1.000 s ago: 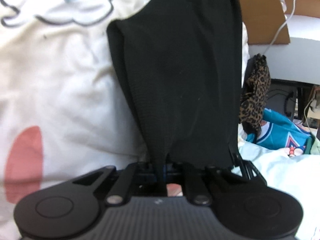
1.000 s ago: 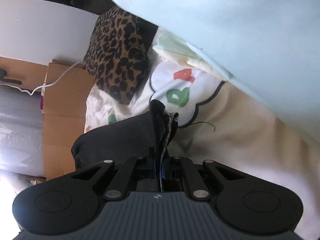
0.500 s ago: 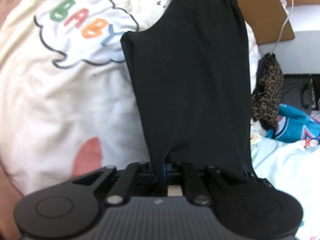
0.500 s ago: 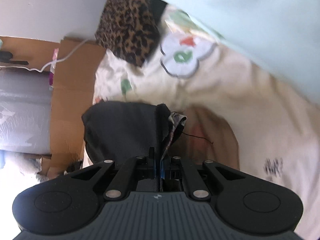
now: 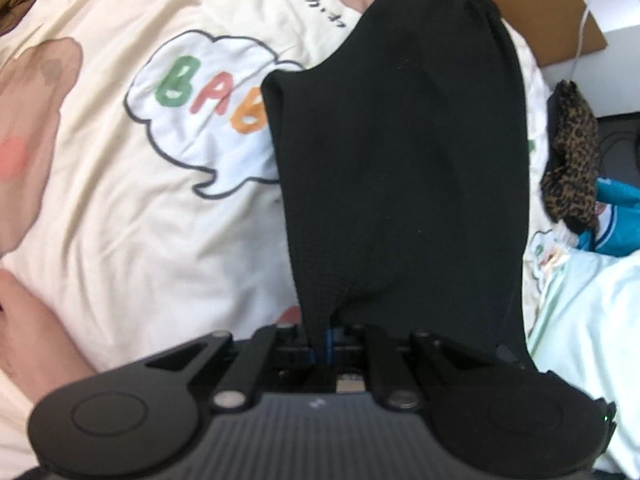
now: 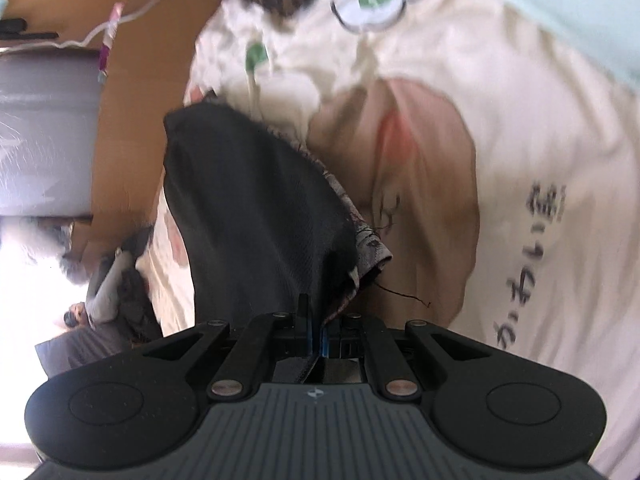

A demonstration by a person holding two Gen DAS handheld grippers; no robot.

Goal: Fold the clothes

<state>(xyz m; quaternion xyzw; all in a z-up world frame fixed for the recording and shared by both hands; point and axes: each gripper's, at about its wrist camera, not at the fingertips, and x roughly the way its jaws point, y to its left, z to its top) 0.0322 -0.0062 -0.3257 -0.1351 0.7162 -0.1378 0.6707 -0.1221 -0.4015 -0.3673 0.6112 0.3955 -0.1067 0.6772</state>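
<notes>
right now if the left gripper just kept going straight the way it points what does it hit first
The black garment it is shut on hangs straight ahead of the left gripper. Past that, probably the cream cartoon bedsheet beneath, though depth is hard to judge.

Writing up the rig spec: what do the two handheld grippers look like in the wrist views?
Both match. The left gripper and right gripper have matte black bodies with a ribbed grey centre panel, a round disc moulded on each side, black linkage bars with silver pivot pins, and blue finger pads. No hands, sleeves or cables show.
</notes>
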